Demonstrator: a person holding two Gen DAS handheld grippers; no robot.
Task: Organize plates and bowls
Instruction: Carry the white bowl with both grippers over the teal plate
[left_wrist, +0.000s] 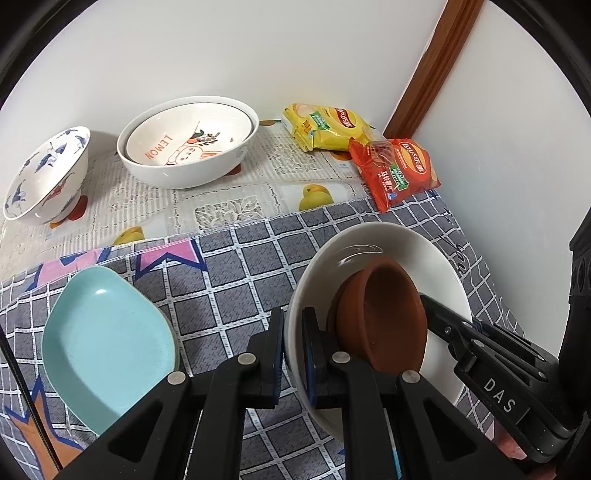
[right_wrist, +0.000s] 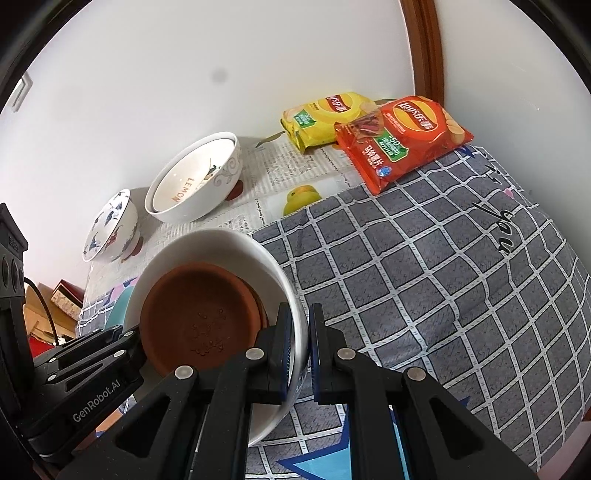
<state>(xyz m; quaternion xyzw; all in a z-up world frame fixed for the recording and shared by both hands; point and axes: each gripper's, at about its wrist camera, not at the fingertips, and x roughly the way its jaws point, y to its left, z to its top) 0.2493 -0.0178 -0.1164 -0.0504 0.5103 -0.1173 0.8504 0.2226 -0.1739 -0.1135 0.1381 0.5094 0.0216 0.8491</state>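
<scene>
**Both grippers clamped on one white bowl**

Left gripper (left_wrist: 293, 354) comes in low from the near side, fingers (left_wrist: 274, 350) pinching the near-left rim of the white bowl (left_wrist: 439, 266): one finger outside the wall, one inside. Right gripper (right_wrist: 299, 347) grips the opposite rim the same way, wall of the white bowl (right_wrist: 229, 240) sandwiched between its fingers (right_wrist: 284, 343). Both point forward and slightly down toward the worktop (right_wrist: 424, 258), which is covered in grey checked cloth. In the left wrist view the right gripper's body (left_wrist: 480, 354) shows across the bowl, right of the left fingers.

Inside the bowl sits a brown clay dish (left_wrist: 384, 314), tilted, leaning on the inner wall; just beyond the inner finger of each gripper (right_wrist: 199, 314).

Left of the left fingers: teal plate (left_wrist: 107, 339) lying on the cloth, apart from the bowl. Far ahead, by the wall: two nested white bowls, inner one marked LEMON (left_wrist: 188, 142), and a blue-patterned bowl (left_wrist: 48, 173) further left. Ahead-right: yellow chip bag (left_wrist: 325, 125) and red chip bag (left_wrist: 395, 170), touching.
</scene>
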